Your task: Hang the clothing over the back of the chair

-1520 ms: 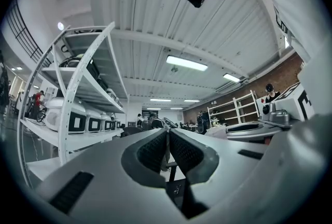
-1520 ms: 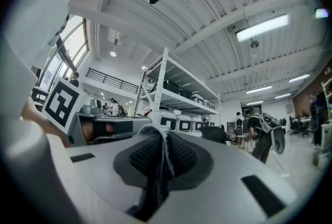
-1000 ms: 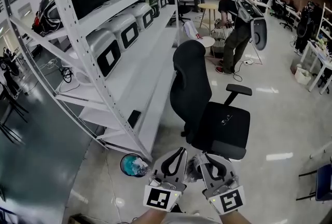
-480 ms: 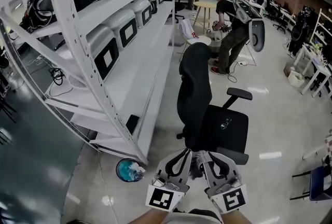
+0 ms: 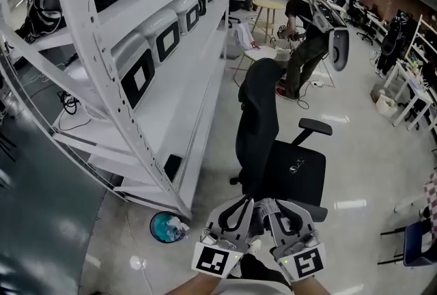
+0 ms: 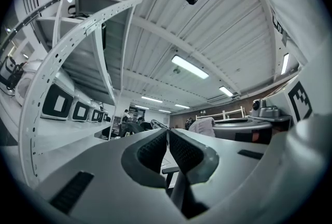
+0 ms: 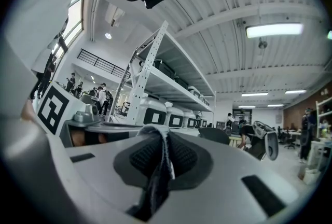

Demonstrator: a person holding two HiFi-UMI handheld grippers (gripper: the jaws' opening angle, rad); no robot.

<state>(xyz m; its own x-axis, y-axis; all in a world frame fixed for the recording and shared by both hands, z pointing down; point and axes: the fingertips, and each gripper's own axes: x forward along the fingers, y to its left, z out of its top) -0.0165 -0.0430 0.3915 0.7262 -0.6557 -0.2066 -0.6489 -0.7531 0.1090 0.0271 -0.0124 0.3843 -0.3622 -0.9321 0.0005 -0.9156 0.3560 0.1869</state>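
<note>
The black office chair (image 5: 258, 116) stands ahead, its backrest side-on and its seat (image 5: 297, 174) to the right. My left gripper (image 5: 240, 208) and right gripper (image 5: 274, 208) are held side by side just short of the seat's near edge. Dark clothing (image 5: 257, 266) hangs between and beneath them. In the right gripper view the right gripper (image 7: 162, 137) is shut on a fold of the grey-black clothing (image 7: 158, 176), with the chair back (image 7: 212, 135) beyond. In the left gripper view the left gripper (image 6: 167, 134) is pressed shut, and a strip of the clothing (image 6: 176, 194) trails from behind its pads.
A tall white shelving rack (image 5: 171, 82) with grey cases runs along the left, close to the chair. A teal bin (image 5: 166, 227) sits on the floor by its foot. A person (image 5: 307, 34) bends over farther back, near a round table (image 5: 273, 10).
The view has come closer to the chair and both grippers have moved forward together toward the seat's edge. Both stay shut, side by side.
</note>
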